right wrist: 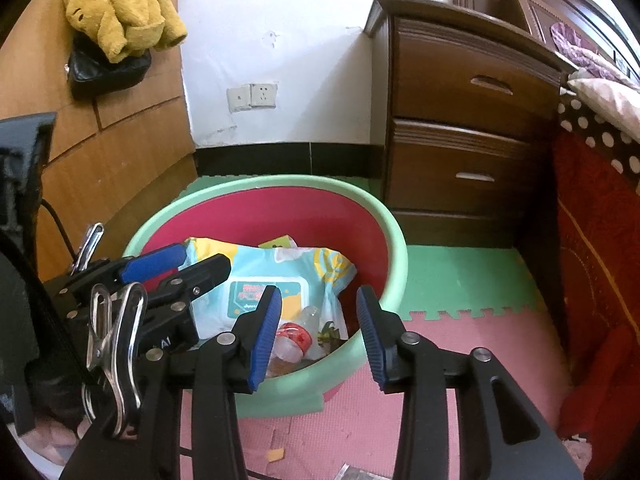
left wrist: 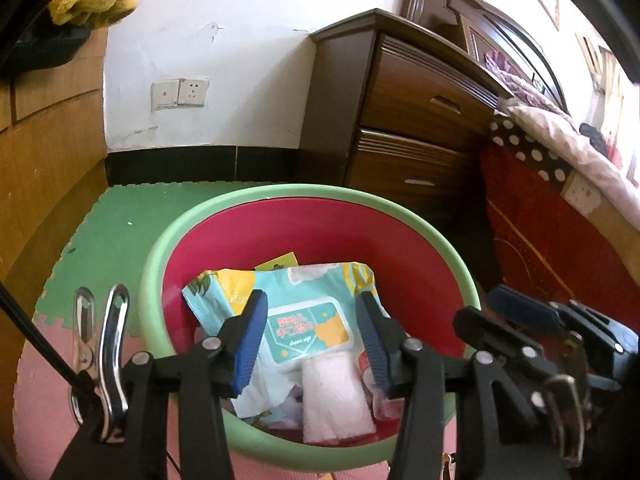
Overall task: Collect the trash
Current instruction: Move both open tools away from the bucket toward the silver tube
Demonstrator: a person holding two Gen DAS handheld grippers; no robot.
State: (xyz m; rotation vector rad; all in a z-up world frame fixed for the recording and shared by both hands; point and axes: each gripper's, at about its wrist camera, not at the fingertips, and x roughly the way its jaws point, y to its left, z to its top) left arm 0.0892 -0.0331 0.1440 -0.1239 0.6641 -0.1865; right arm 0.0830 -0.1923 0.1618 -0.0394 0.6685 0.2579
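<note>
A wipes pack [left wrist: 308, 312] lies on top of the trash inside a round tub [left wrist: 280, 200] that is red inside with a green rim. A white folded wad [left wrist: 336, 396] pokes out just under the pack. A squashed plastic bottle [right wrist: 294, 334] with a red label lies beside the pack, and a small yellow card [left wrist: 280, 261] peeks out behind it.

The left hand-held gripper [left wrist: 314, 340] hangs over the tub with its blue fingers [left wrist: 250, 344] spread apart, and nothing is between them. The right hand-held gripper [right wrist: 318, 338] is just beside it, over the near edge of the tub. Its fingers are spread apart too, and they hold nothing.

The tub sits on a foam floor mat [right wrist: 460, 280] made of green and pink squares. Behind it is a white wall with a wall socket [right wrist: 252, 97]. A dark brown nightstand [right wrist: 472, 120] with two drawers stands near the tub, next to a bed [left wrist: 560, 216] with a red cover. A yellow towel [right wrist: 120, 8] hangs on a wooden cabinet [right wrist: 112, 160].
</note>
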